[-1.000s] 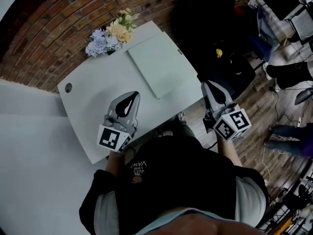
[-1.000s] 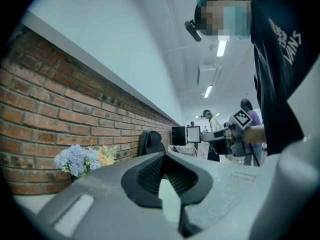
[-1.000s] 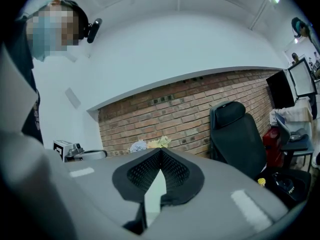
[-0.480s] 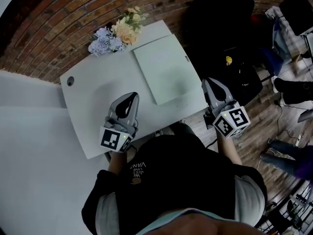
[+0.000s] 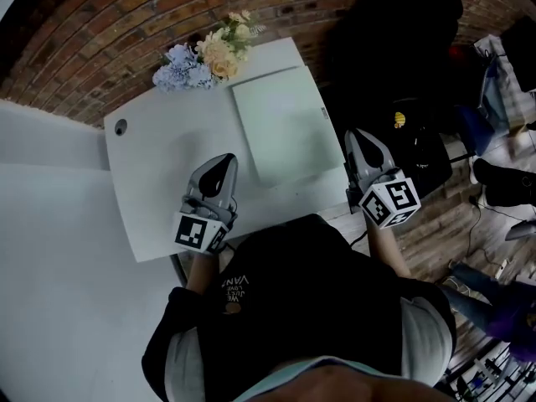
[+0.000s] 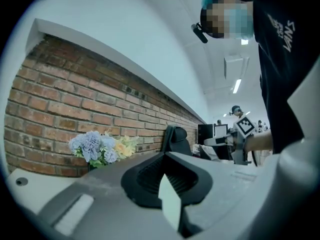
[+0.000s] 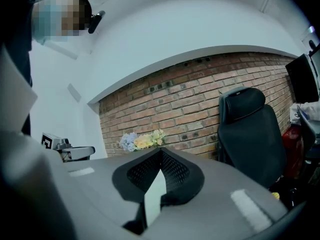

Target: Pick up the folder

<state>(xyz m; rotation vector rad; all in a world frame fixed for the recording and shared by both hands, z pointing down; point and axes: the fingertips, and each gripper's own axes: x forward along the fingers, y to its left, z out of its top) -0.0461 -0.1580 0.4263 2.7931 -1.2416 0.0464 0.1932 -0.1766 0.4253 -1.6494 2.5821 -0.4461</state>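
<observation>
Flowers (image 5: 205, 55) beside folder (image 5: 280, 124), chair (image 7: 247, 129) nearby

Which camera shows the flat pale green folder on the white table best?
The head view: the whole flat pale green folder lies in plain sight from above. Neither gripper view shows it: both look level toward the brick wall.

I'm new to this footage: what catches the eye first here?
A pale green flat folder lies untouched on the white table, near a blue and yellow flower bouquet against the red brick wall. The left gripper and the right gripper hover either side of its near end, both shut and empty.
</observation>
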